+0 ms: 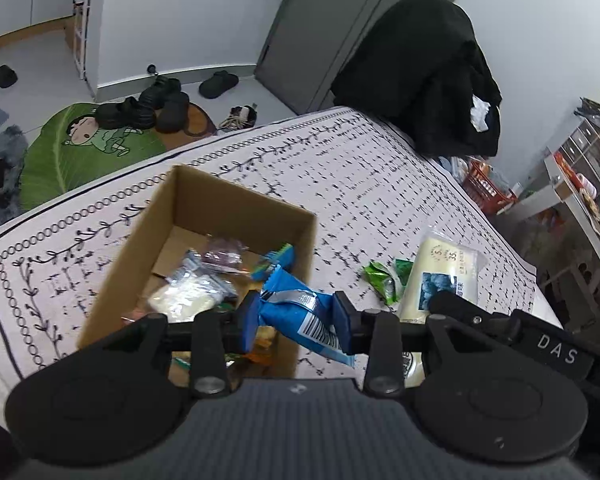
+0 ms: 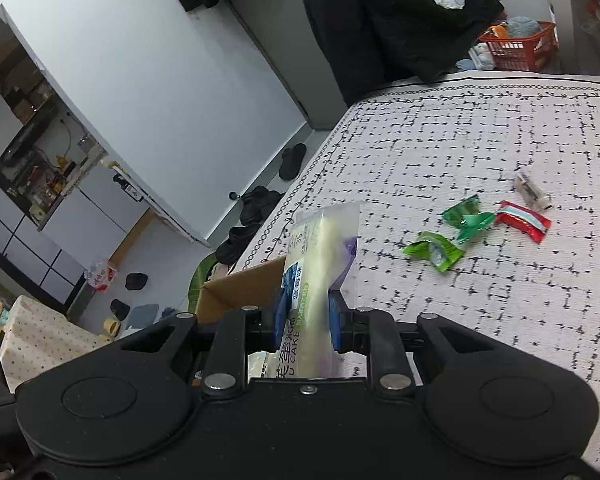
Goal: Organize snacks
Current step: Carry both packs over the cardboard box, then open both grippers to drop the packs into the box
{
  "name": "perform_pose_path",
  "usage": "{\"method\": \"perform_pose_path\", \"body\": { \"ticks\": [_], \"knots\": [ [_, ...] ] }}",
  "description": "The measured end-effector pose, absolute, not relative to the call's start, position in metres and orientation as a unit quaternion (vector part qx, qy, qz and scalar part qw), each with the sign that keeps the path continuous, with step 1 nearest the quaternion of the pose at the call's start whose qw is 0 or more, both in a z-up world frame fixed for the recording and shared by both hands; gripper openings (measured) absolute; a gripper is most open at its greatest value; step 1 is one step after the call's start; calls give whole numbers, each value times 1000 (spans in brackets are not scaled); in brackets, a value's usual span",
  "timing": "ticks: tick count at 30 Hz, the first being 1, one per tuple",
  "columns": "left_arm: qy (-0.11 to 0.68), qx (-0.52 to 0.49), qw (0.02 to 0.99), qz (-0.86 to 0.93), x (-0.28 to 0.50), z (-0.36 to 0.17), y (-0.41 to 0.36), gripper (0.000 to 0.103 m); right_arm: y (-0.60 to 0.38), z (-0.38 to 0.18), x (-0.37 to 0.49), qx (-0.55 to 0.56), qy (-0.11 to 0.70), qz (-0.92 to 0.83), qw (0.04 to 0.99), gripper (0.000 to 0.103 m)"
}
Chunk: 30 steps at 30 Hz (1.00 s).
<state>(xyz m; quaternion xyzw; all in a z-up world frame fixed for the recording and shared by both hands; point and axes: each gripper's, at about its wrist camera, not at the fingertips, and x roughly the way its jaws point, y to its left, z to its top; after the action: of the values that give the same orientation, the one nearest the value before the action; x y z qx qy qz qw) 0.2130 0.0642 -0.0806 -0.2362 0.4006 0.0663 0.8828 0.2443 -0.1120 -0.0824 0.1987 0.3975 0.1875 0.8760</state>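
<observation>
My left gripper [image 1: 296, 316] is shut on a blue snack packet [image 1: 300, 308], held over the near right corner of an open cardboard box [image 1: 140, 248] with several snack packs inside. My right gripper [image 2: 309, 316] is shut on a pale yellow cake packet [image 2: 320, 256], which also shows at the right of the left wrist view as the cake packet [image 1: 436, 268]. It hangs just right of the box [image 2: 240, 288]. Two green candy wrappers [image 2: 452, 232], a red packet [image 2: 524, 220] and a small clear wrapper [image 2: 530, 190] lie on the patterned cloth [image 2: 480, 128].
A black coat [image 1: 428, 72] is draped over a chair at the table's far edge. A red basket [image 2: 520, 46] stands behind it. Shoes and a green mat [image 1: 80, 148] lie on the floor beyond the table's left edge.
</observation>
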Motion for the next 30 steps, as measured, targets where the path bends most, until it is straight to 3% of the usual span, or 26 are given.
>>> {"method": "perform_pose_path", "body": {
  "ticks": [19, 30],
  "knots": [
    [413, -280, 863, 82, 203, -90, 127, 38, -52, -90, 243, 180, 416, 209, 866, 22],
    [411, -286, 858, 112, 202, -85, 145, 56, -31, -93, 243, 162, 417, 228, 865, 22]
  ]
}}
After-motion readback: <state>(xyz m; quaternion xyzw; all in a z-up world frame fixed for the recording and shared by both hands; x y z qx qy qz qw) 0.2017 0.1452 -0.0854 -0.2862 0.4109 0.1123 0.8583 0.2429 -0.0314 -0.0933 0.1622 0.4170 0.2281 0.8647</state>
